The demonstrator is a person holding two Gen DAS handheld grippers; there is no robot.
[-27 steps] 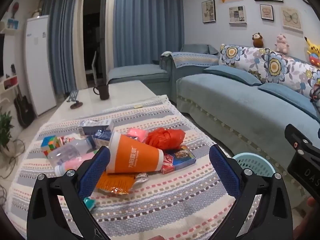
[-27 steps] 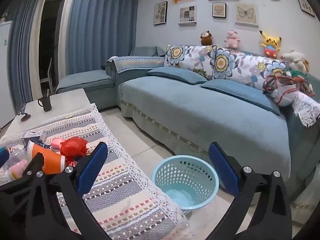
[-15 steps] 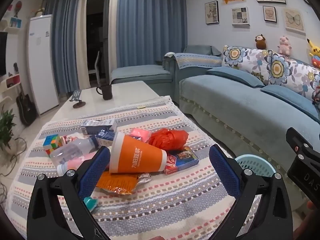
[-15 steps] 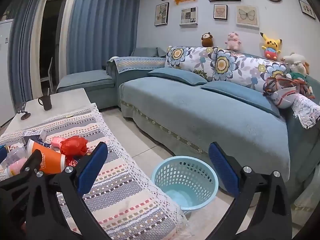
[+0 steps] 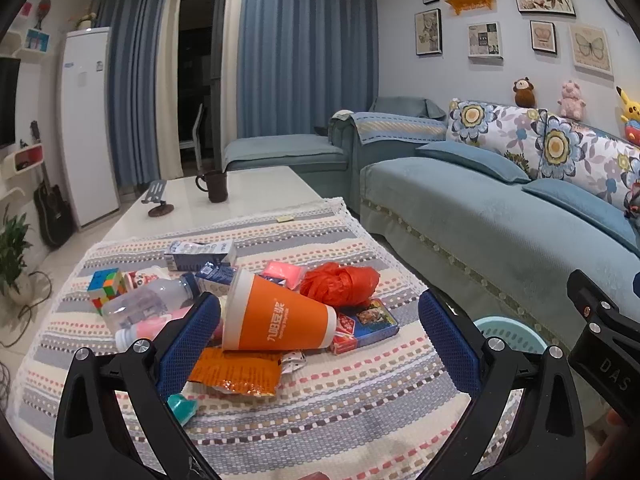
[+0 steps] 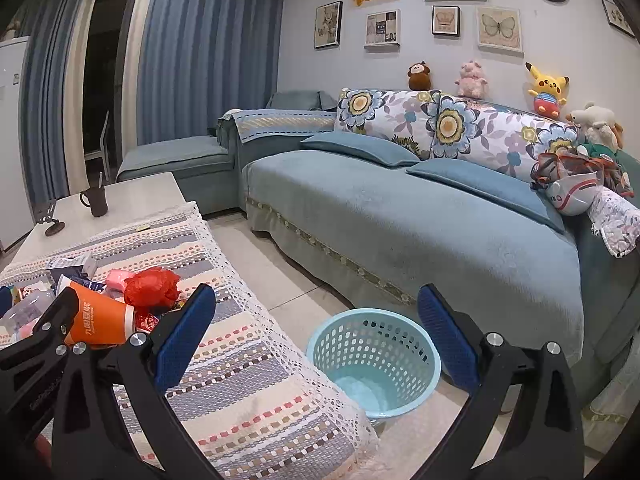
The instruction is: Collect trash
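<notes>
Orange paper cup (image 5: 276, 322) on its side amid litter on the striped-cloth counter (image 5: 320, 420), just ahead of the left tool (image 5: 320, 332); both tools spread wide, empty, right tool (image 6: 316, 330) above pale-blue basket (image 6: 374, 362) on the floor.

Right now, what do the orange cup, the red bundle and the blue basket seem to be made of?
Orange cup: likely coated paper, matte with printed lettering. Red bundle: thin plastic bag, crinkled and slightly glossy. Blue basket: moulded plastic, smooth with perforated walls.
</notes>
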